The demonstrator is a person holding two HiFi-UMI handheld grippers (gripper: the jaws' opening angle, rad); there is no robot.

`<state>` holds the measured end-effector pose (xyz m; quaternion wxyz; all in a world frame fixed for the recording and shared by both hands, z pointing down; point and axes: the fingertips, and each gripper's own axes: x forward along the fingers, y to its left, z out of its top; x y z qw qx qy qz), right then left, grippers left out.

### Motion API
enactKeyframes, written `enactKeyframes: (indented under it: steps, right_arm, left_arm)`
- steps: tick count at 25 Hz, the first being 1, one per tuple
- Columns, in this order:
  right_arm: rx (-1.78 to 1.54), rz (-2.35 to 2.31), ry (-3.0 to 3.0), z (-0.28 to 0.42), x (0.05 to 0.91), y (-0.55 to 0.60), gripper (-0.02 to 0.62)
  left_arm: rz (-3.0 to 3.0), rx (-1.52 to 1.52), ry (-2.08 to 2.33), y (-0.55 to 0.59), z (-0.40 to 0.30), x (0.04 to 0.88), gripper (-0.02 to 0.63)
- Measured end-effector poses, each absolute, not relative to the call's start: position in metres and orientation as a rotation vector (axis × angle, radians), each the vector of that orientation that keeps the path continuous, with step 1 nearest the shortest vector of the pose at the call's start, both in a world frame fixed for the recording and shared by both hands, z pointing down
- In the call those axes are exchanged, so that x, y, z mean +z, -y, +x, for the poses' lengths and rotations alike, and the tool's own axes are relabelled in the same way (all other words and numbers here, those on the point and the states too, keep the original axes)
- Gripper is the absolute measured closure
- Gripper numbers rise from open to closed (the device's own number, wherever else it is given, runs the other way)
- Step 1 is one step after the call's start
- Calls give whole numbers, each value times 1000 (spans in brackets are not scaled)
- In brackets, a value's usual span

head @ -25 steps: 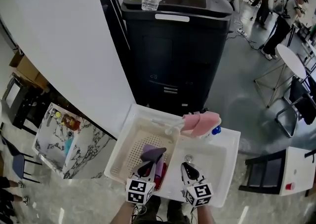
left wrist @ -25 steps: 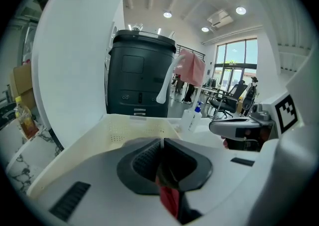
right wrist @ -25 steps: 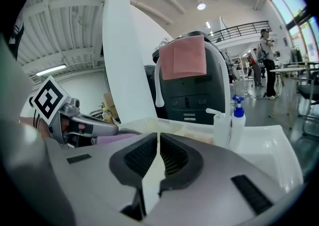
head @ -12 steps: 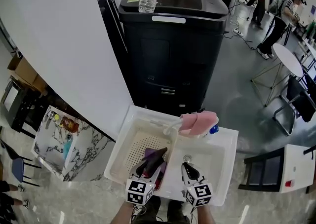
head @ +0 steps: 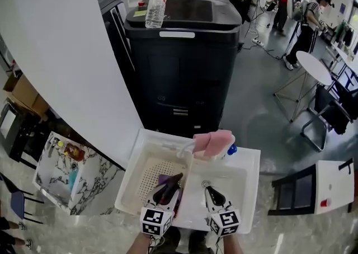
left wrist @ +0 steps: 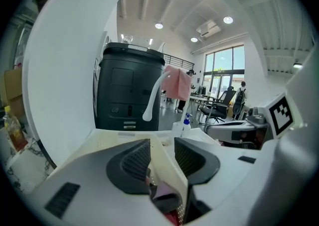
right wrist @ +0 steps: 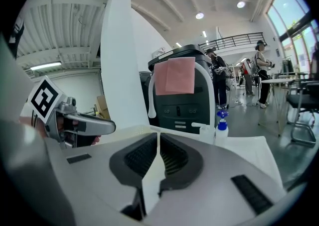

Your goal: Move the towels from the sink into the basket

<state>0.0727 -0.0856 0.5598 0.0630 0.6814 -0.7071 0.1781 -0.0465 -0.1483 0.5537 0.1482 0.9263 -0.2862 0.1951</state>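
Observation:
A purple towel (head: 162,179) lies in the white perforated basket (head: 136,168) on the left of the sink unit. My left gripper (head: 172,183) hovers just over it. Its jaws stand apart and are closing, with a fold of purple cloth (left wrist: 167,201) low between them but not pressed by the pads. A pink towel (head: 212,143) hangs over the white faucet (head: 185,147) behind the sink basin (head: 246,178); it also shows in the right gripper view (right wrist: 174,74). My right gripper (head: 208,191) is over the basin, shut and holding nothing (right wrist: 158,143).
A blue-capped spray bottle (head: 231,150) stands on the sink's back rim. A big black machine (head: 184,51) with a water bottle (head: 154,8) on top rises behind it. A white wall is to the left. People, a round table (head: 313,66) and chairs are far right.
The left gripper's jaws have parted and let go of the purple towel, which has sunk from between them into the basket. The right gripper has stayed shut over the basin.

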Motion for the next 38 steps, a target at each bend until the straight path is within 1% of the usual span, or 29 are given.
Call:
enactKeyframes:
  steps: [5,15,28,38]
  right_arm:
    - [476,2126,2102,88,537,81,554]
    - [304,2257,2042,118,482,73,554]
    - [172,2323,2036,152,443,88,554]
    - [112,2317,2110,173,423,126,552]
  left_arm:
    - [2722,494,811,150,-31,531,517]
    - [2804,427,712,146,-2,496,586]
    - [2875,326,682,162,30,464,597]
    - [2875,338,724,178,37,465,597]
